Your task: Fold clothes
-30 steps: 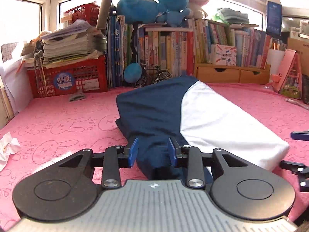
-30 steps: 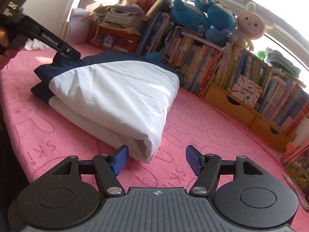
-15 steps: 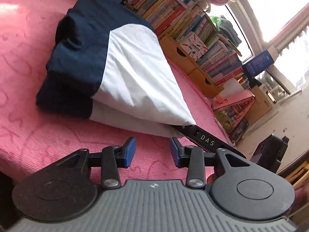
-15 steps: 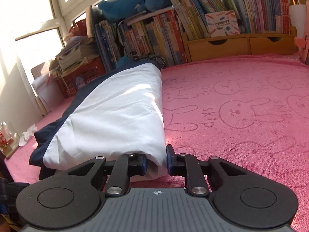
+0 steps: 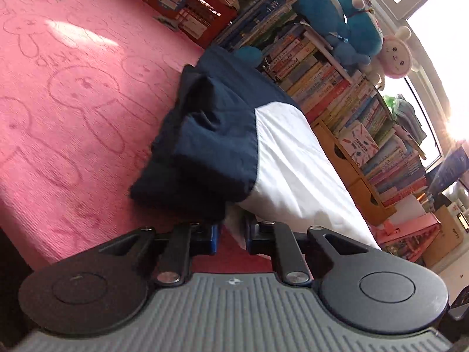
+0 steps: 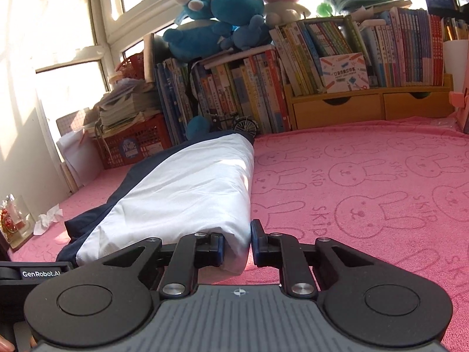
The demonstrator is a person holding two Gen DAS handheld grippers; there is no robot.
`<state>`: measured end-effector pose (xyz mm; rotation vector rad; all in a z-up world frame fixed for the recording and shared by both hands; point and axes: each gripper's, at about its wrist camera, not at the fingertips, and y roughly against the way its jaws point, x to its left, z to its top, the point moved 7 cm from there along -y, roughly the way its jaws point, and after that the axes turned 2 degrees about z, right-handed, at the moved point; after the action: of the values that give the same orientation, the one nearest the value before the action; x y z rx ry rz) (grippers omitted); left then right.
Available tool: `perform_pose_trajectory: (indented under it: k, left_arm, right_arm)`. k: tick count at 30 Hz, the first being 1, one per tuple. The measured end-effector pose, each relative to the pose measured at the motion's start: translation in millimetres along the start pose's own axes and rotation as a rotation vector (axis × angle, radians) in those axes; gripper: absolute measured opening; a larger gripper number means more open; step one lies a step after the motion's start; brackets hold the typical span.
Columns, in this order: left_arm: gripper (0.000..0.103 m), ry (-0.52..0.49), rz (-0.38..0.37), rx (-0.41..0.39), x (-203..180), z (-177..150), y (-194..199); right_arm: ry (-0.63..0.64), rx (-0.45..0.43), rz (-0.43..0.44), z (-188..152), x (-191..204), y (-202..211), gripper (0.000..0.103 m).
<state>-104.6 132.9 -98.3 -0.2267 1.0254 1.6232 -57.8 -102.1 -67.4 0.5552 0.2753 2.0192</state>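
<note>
A folded navy and white garment (image 5: pixel 287 161) lies on the pink bunny-print cloth (image 5: pixel 73 94). In the left wrist view my left gripper (image 5: pixel 232 236) is at the garment's near edge, where navy meets white, with its blue-padded fingers closed on the fabric. In the right wrist view the garment (image 6: pixel 190 199) stretches away toward the books. My right gripper (image 6: pixel 238 248) is shut on its near white corner. The left gripper's black body (image 6: pixel 29 272) shows at the lower left of that view.
Books (image 6: pixel 337 58) and wooden drawers (image 6: pixel 366 107) line the far side, with plush toys (image 6: pixel 222 20) on top. A red crate (image 6: pixel 132 143) holding papers stands at the left. A crumpled tissue (image 6: pixel 48 220) lies near the cloth's left edge.
My left gripper swung from the navy end round to the garment's near edge and closed on it. My right gripper closed on the white corner half a second ago and still holds it.
</note>
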Motion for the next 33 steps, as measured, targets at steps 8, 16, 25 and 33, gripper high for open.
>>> perform_pose_trajectory:
  k: [8, 16, 25, 33]
  left_arm:
    - [0.010, -0.123, 0.288, -0.164, 38.0, 30.5, 35.8]
    - [0.032, 0.110, -0.255, 0.096, 11.7, 23.9, 45.6]
    - [0.044, 0.189, -0.121, 0.016, 4.2, 17.9, 2.3]
    - [0.052, 0.181, -0.090, -0.072, 18.3, 38.1, 8.8]
  right_arm:
    - [0.096, 0.008, -0.035, -12.7, 6.9, -2.7, 0.019]
    - [0.184, 0.015, -0.066, -24.2, 12.7, -5.3, 0.019]
    - [0.224, 0.012, -0.077, -28.0, 13.3, -4.4, 0.019]
    - [0.294, 0.014, -0.108, -33.9, 20.7, -8.3, 0.020]
